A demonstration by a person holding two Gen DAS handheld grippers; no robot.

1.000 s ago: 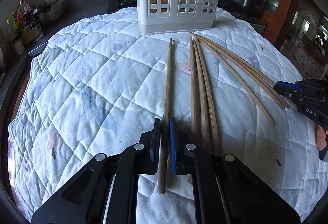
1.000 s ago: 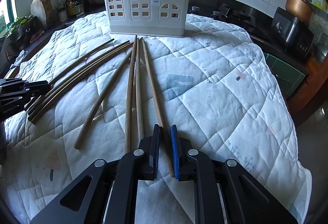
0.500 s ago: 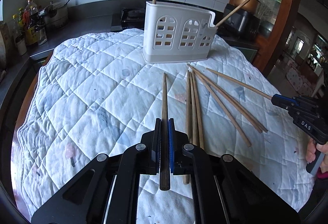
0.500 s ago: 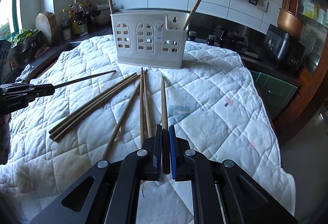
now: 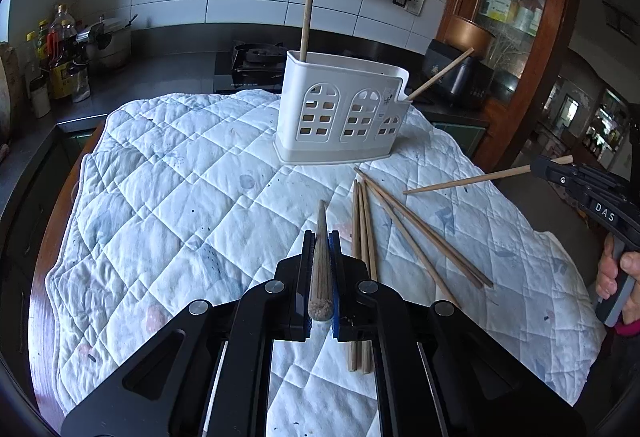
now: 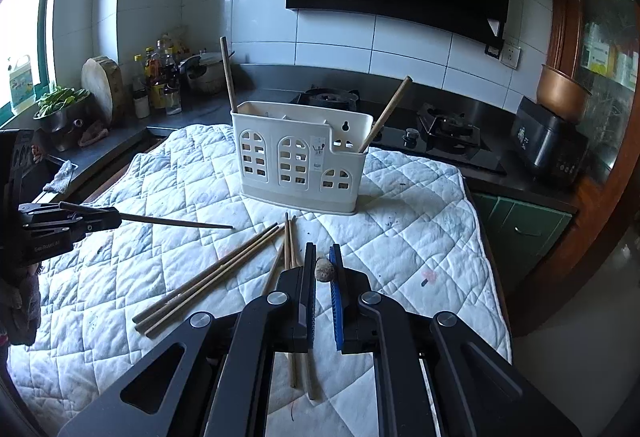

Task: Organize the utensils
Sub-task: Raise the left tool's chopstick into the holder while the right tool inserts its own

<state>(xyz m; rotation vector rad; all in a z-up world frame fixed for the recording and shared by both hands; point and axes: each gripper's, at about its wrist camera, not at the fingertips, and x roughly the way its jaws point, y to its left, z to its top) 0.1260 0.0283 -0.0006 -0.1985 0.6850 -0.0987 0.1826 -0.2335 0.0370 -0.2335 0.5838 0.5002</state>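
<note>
My left gripper (image 5: pixel 321 237) is shut on a wooden chopstick (image 5: pixel 320 269) that points forward, lifted off the quilt. In the right wrist view the left gripper (image 6: pixel 108 219) shows at the left with its chopstick (image 6: pixel 176 223) sticking out. My right gripper (image 6: pixel 322 251) is shut on another chopstick (image 6: pixel 324 270), seen end-on. From the left wrist view, the right gripper (image 5: pixel 554 169) holds that chopstick (image 5: pixel 472 180) above the quilt. The white slotted utensil holder (image 5: pixel 340 117) (image 6: pixel 300 165) stands ahead with two chopsticks (image 5: pixel 307 17) (image 6: pixel 386 115) in it. Several loose chopsticks (image 5: pixel 400 233) (image 6: pixel 216 273) lie on the quilt.
A white quilted cloth (image 5: pixel 180 197) (image 6: pixel 400 237) covers the table. Behind it runs a dark counter with a gas stove (image 6: pixel 448 129), bottles (image 5: pixel 60 53) and a black cooker (image 6: pixel 548 141). A person's hand (image 5: pixel 616 269) grips the right gripper's handle. A wooden cabinet (image 5: pixel 516 37) stands at the right.
Both grippers have closed on a chopstick each and lifted them off the quilt. Both views have risen, so the holder and the counter behind it show lower in the frame.
</note>
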